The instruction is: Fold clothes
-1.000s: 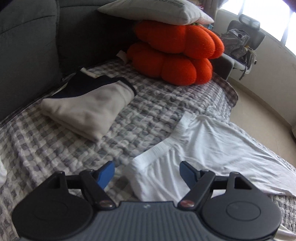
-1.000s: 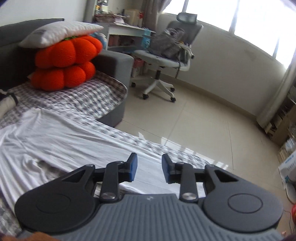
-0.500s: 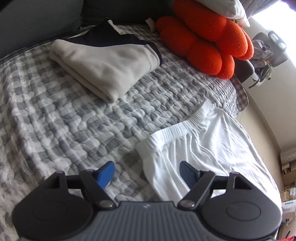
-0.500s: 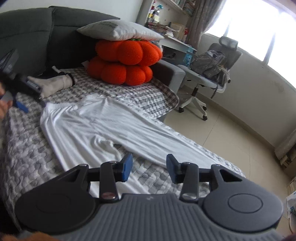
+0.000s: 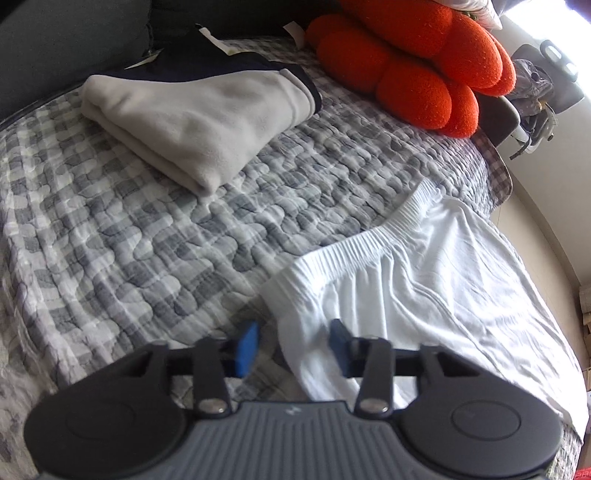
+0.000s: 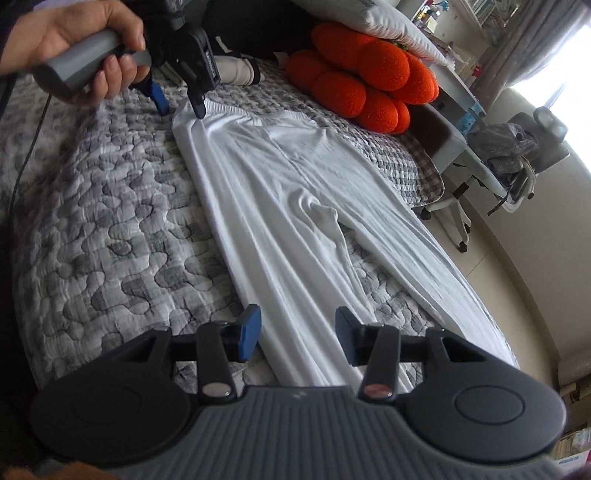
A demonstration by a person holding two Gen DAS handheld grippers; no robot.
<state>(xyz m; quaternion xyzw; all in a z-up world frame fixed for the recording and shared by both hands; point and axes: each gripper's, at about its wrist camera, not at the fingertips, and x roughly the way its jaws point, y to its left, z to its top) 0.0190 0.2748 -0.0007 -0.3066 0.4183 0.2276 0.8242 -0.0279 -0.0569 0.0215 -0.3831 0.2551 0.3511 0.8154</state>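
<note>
White long trousers (image 6: 280,206) lie spread flat on a grey checked quilt (image 6: 110,221), waistband far, legs near. My left gripper (image 5: 293,347) hangs low over the waistband's near corner (image 5: 295,273). Its jaws are closing with that corner of cloth between them, and the pads do not visibly press on it. From the right wrist view the left gripper (image 6: 180,105) sits at the upper left in a person's hand (image 6: 74,33). My right gripper (image 6: 298,338) straddles the lower end of the near trouser leg, jaws closing slightly, with cloth between the pads but not pinched.
A folded grey garment with dark trim (image 5: 207,118) lies on the quilt (image 5: 147,240) behind the trousers. Orange cushions (image 6: 362,81) under a white pillow (image 6: 369,18) sit at the bed's far end. An office chair (image 6: 517,147) stands on the floor to the right.
The left gripper sank toward the waistband corner and its jaws narrowed around it. The right gripper swung from the floor side over the bed and dropped to the end of the near trouser leg.
</note>
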